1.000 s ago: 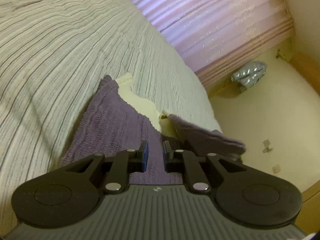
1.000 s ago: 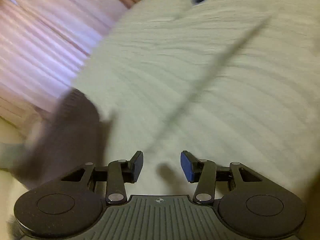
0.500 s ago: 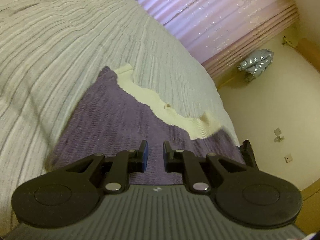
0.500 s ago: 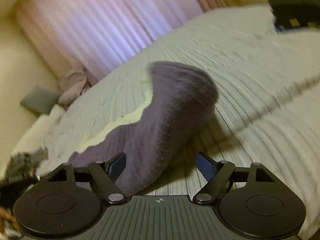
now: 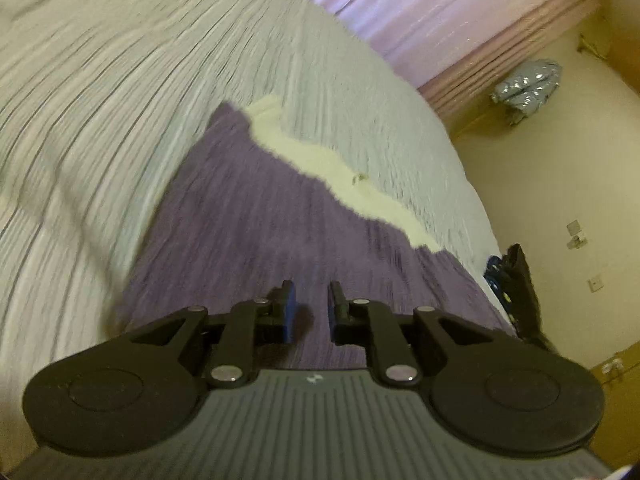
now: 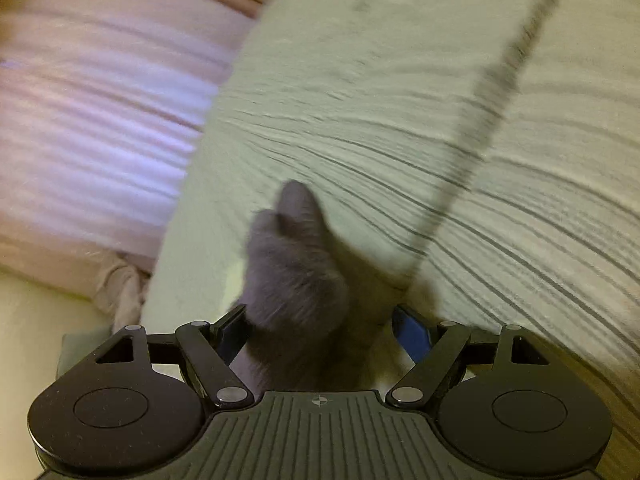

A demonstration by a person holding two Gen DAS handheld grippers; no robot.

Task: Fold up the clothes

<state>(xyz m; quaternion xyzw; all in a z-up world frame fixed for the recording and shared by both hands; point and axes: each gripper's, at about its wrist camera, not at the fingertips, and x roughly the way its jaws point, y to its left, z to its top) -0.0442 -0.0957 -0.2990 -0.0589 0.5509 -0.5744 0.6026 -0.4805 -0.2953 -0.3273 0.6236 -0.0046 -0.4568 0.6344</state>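
1. One garment is in play: a purple knitted sweater (image 5: pixel 256 232) with a cream band (image 5: pixel 344 184) along its far edge, spread flat on the bed.
2. One striped bedspread (image 5: pixel 100 100) covers the bed; its thin dark lines run across both views.
3. One pink pleated curtain (image 5: pixel 440 4) hangs past the far end of the bed, toward 1 o'clock in the left wrist view.
4. One crumpled silver bag (image 5: pixel 526 88) lies on the floor at about 2 o'clock, and one dark object (image 5: pixel 516 280) stands at the bed's edge at 3 o'clock; what it is cannot be told.
5. Two grippers are in view, one per camera.
6. The left gripper (image 5: pixel 311 306) has its jaws parted by a narrow gap. It hangs over the near part of the sweater with purple knit showing between the fingers; nothing is pinched, and whether the tips touch the cloth cannot be told.
7. The right gripper (image 6: pixel 318 328) is spread wide. A blurred bunch of the sweater (image 6: pixel 296 264) rises between its fingers, close against the left finger and apart from the right one with its blue pad (image 6: pixel 414 334); the jaws are not closed on it.
8. In the right wrist view one thin dark line (image 6: pixel 496 92) runs from 1 o'clock down toward the middle across the bedspread, too blurred to identify.
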